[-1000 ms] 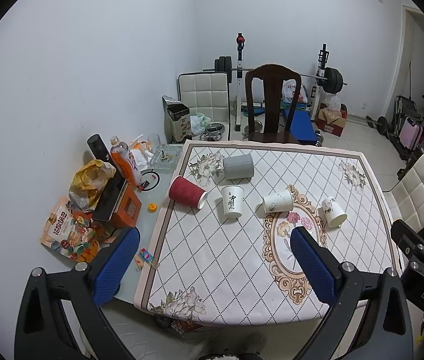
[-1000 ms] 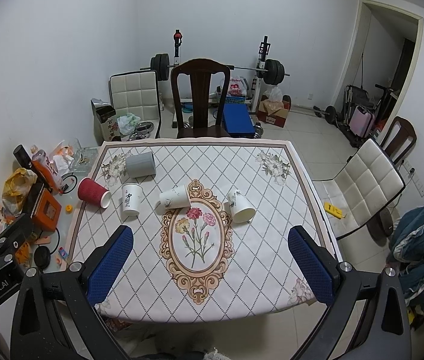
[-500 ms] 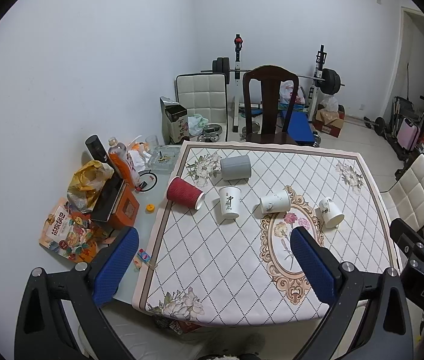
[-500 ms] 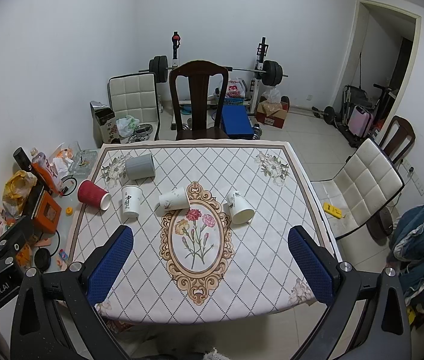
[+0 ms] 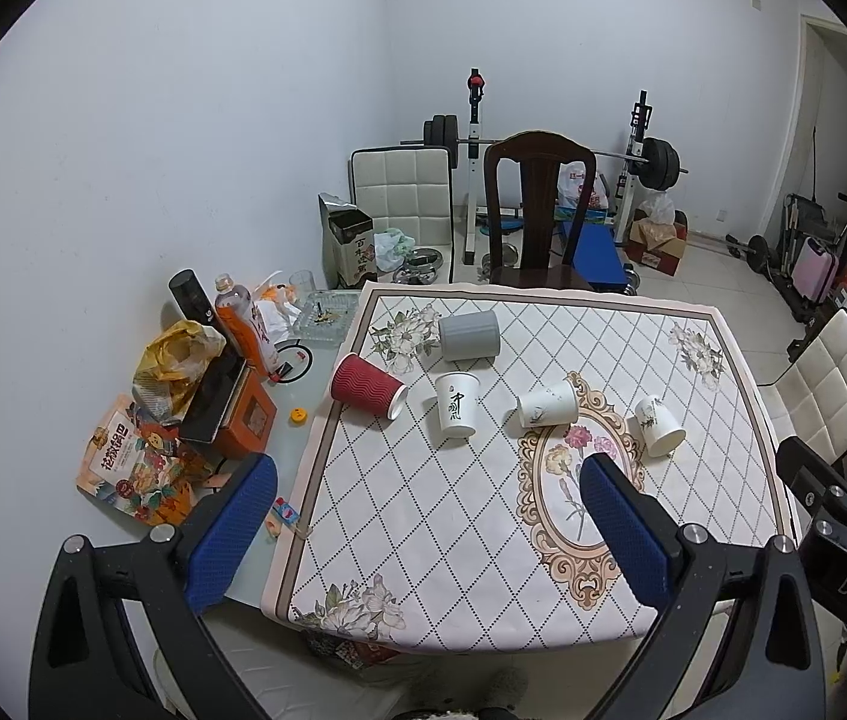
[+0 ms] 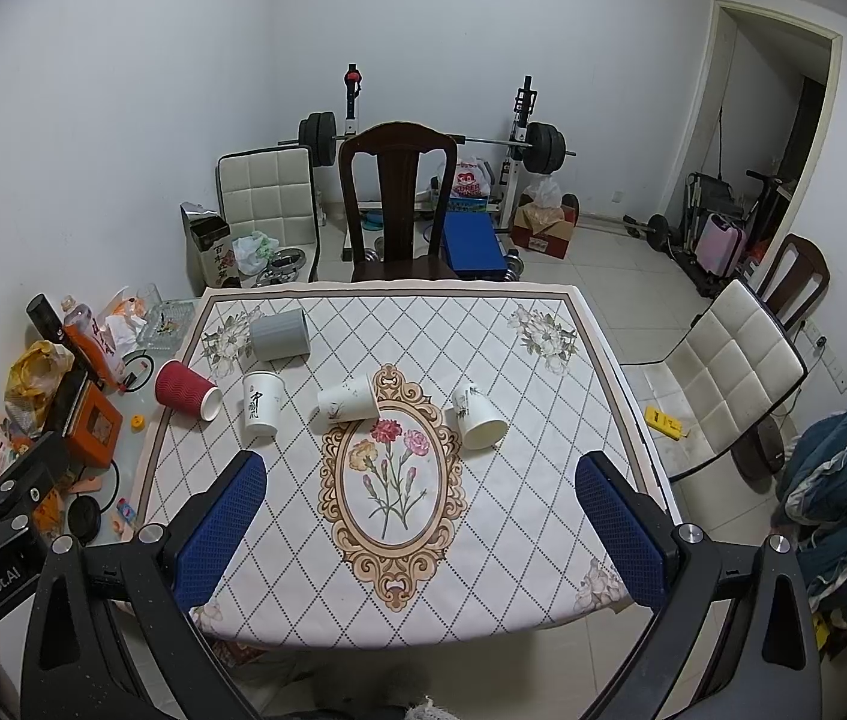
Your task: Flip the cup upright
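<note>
Several cups sit on the patterned tablecloth (image 6: 483, 540). A grey cup (image 6: 281, 334) and a red ribbed cup (image 6: 185, 389) lie on their sides at the far left. A white cup with black writing (image 6: 261, 404) stands there. Two more white cups (image 6: 349, 399) (image 6: 479, 418) lie tipped near the floral oval. The same cups show in the left wrist view: grey (image 5: 469, 334), red (image 5: 367, 386), standing white (image 5: 457, 405), tipped white (image 5: 547, 404) (image 5: 658, 426). My left gripper (image 5: 423, 531) and right gripper (image 6: 420, 531) are open and empty, well above the near table edge.
Bottles, snack bags and an orange box (image 5: 243, 420) clutter the table's bare left strip. A dark wooden chair (image 6: 399, 204) stands at the far side, a white padded chair (image 6: 729, 372) at the right. Weight equipment (image 6: 435, 138) lines the back wall.
Both views have pulled back and up slightly, so the table and cups look a little smaller. No cup has moved. Both grippers stay open.
</note>
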